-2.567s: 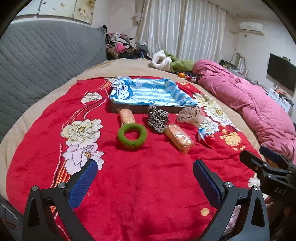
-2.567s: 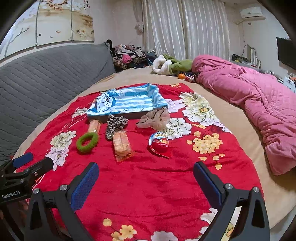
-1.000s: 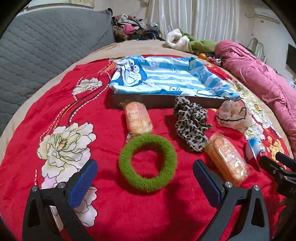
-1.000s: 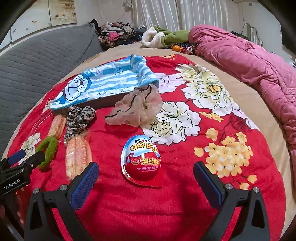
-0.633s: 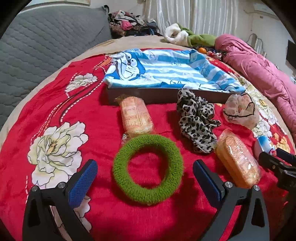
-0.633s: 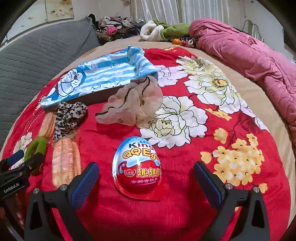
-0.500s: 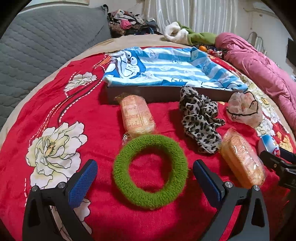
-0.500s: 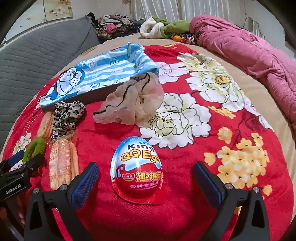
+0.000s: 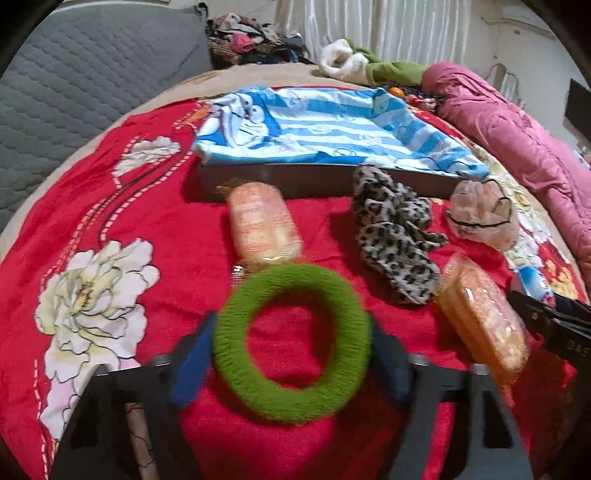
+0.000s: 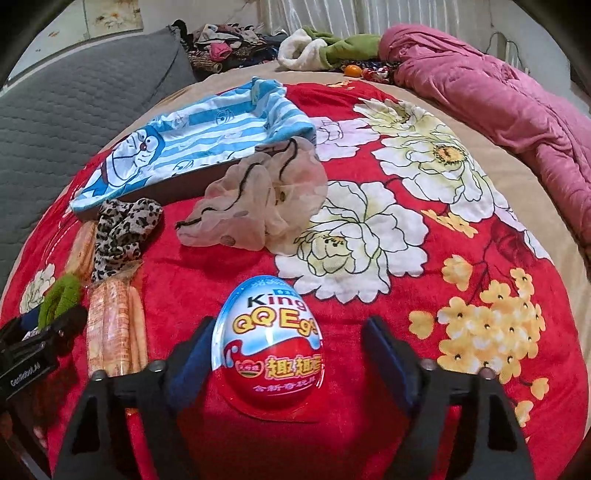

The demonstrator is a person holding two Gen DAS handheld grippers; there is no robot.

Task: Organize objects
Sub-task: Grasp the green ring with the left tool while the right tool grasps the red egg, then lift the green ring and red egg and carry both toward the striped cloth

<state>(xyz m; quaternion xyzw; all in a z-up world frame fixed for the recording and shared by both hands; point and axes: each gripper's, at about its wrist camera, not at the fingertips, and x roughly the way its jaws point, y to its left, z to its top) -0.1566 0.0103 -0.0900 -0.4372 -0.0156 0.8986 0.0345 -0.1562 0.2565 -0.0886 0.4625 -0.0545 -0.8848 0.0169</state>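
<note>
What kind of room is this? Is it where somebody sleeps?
Most likely a bedroom. The things lie on a bed with a red flowered blanket, a pink quilt is bunched along one side, and curtains hang behind a pile of clothes.

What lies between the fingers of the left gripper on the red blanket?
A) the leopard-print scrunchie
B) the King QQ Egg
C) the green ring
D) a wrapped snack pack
C: the left wrist view shows the green ring between the closing fingers of the left gripper.
</note>
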